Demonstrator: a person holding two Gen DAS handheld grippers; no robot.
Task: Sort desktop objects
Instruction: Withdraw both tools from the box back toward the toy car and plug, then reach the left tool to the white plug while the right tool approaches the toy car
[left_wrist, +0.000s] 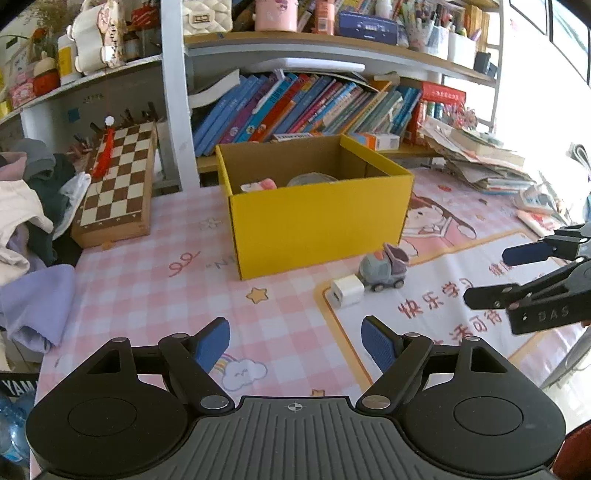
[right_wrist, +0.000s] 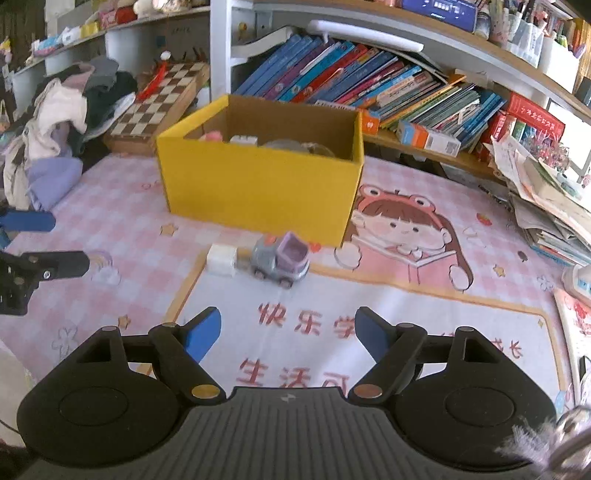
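One toy truck (right_wrist: 280, 261), one white cube (right_wrist: 221, 259) (touching) — one yellow box (right_wrist: 258, 184).

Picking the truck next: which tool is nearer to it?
Right, slightly. The right tool faces the truck straight ahead, open. The left tool is open too, with the truck ahead and off to its right.

1. A pink checked desk mat (left_wrist: 155, 288) covers the desk below a white-framed shelf unit (left_wrist: 173, 92).
2. Leaning books (left_wrist: 295, 107) fill the shelf – a chessboard (left_wrist: 118, 177) propped left of them.
3. Daylight floods from a window (left_wrist: 535, 74) right of the shelf unit.
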